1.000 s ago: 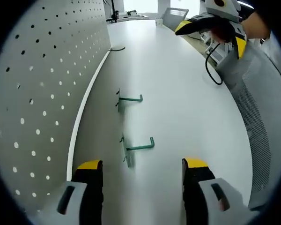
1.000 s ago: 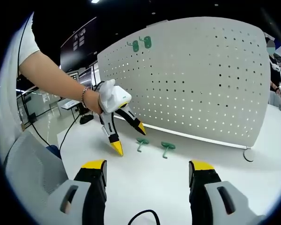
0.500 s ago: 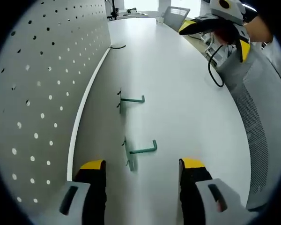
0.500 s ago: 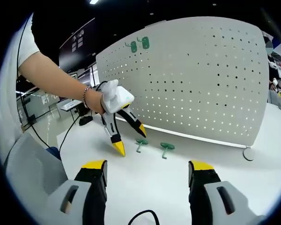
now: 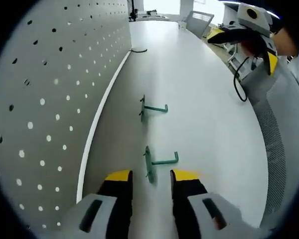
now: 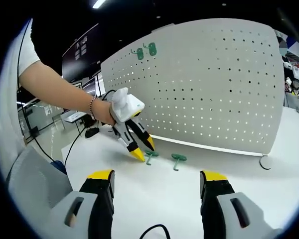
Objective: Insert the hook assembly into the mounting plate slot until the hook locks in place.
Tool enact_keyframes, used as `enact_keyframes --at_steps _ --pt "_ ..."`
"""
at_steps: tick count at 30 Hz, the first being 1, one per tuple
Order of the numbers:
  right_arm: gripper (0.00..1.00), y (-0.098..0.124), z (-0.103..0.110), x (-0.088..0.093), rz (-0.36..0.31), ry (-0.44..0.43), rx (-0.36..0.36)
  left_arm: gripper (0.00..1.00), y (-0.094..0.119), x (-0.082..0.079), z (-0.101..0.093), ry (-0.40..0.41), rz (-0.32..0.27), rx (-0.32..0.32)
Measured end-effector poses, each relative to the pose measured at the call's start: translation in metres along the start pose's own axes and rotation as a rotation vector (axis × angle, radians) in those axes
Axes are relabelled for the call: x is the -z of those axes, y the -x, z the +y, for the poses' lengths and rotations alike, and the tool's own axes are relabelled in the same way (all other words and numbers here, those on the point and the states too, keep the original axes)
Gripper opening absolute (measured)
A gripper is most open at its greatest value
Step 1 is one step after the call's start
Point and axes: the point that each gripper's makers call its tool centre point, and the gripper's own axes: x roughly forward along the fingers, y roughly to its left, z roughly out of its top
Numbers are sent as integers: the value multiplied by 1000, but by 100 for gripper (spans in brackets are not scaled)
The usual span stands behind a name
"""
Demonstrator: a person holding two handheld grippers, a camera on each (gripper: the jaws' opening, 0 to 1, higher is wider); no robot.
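Our left gripper (image 5: 148, 180), jaws narrowed but unclamped, straddles the nearer green hook (image 5: 157, 162), shank crosswise; right gripper (image 6: 157, 180) wide apart, farther.

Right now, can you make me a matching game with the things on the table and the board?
Things:
1. near hook
2. far hook
3. pegboard
4. right gripper

States:
A. white, full of holes, standing upright
B. jaws wide apart, holding nothing
C. lying on the table, just ahead of the left gripper
D. lying on the table, farther along the board

Pairs: 1-C, 2-D, 3-A, 4-B
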Motion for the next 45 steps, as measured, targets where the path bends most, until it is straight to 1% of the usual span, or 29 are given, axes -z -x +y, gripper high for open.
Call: enact_keyframes --at_steps 5,10,15,19,28,45 --pt "67 1 -1 -1 -4 -4 2 19 1 1 0 13 4 -8" --pt "67 0 0 -1 -5 -4 2 17 1 1 -1 5 9 -12" --pt "67 1 -1 -1 -6 -7 5 10 0 0 -1 13 11 -25" --pt "66 1 -3 -1 -5 -6 10 6 0 0 1 2 20 -32" --pt "66 1 -4 -2 -10 -7 13 4 0 0 2 6 22 -41" --pt "66 1 -3 -2 -10 -6 10 3 -1 1 3 -8 28 -43"
